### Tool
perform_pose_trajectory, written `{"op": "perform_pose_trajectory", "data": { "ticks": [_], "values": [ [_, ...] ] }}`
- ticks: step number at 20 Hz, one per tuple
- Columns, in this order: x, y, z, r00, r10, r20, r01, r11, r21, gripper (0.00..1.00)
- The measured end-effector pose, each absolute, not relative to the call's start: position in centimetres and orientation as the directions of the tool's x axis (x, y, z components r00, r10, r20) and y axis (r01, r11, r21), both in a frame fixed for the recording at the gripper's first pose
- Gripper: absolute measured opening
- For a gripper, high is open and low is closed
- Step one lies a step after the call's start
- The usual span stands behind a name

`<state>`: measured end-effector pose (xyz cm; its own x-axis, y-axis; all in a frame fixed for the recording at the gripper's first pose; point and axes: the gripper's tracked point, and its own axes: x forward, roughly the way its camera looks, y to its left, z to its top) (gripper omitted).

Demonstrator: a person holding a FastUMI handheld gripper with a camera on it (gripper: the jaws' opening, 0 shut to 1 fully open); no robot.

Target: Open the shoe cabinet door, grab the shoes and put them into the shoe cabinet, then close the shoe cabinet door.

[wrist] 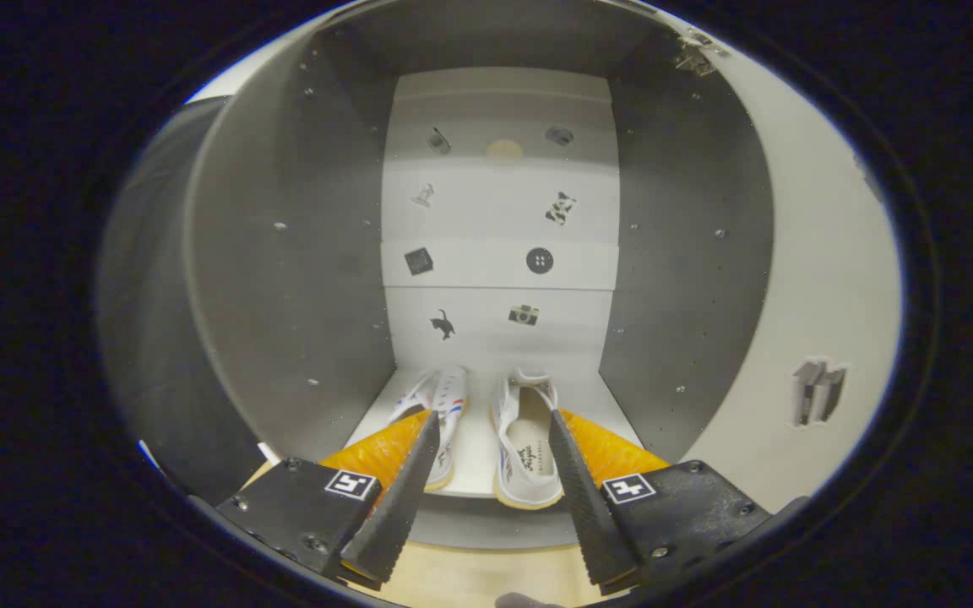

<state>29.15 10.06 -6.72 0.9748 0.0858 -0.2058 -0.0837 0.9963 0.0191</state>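
1. The tool (493, 418) stands wide open at the mouth of the shoe cabinet (284, 253), its two fingers spread apart and pressing on nothing.
2. Two white shoes lie side by side on the cabinet's bottom shelf (476, 456), toes pointing inward toward the back panel.
3. The right shoe (525, 447) sits just ahead of the tool, between the fingers and closer to the right finger (575, 473), which overlaps its outer edge; its heel hangs slightly over the shelf's front lip.
4. The left shoe (446, 414) has coloured stripes on its side and lies just ahead of the left finger (406, 481), whose tip covers part of it.
5. Whether either finger touches a shoe cannot be told.
6. Beyond the shoes, the pale back panel (499, 211) carries small dark stickers, among them a cat, a camera and a button.
7. The open cabinet door (816, 295) stands to the right of the tool, with a handle (818, 391) on it and a hinge (693, 52) at its upper inner corner.
8. A light wooden floor (478, 578) shows below the fingers.
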Motion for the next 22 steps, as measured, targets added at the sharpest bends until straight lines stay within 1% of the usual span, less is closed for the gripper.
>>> {"op": "perform_pose_trajectory", "data": {
  "ticks": [3,9,14,17,22],
  "values": [
    [24.0,9.9,-4.9,0.986,0.089,-0.143,-0.097,0.994,-0.05,0.84],
    [12.8,8.3,-1.5,0.994,0.107,-0.015,-0.108,0.992,-0.06,0.84],
    [5.0,5.2,0.8,0.992,0.115,0.045,-0.114,0.993,-0.018,0.84],
    [1.0,2.4,1.0,0.993,0.107,0.055,-0.109,0.994,0.023,0.84],
    [-4.9,-4.4,1.0,0.998,0.023,0.063,-0.026,0.999,0.044,0.84]
  ]
}}
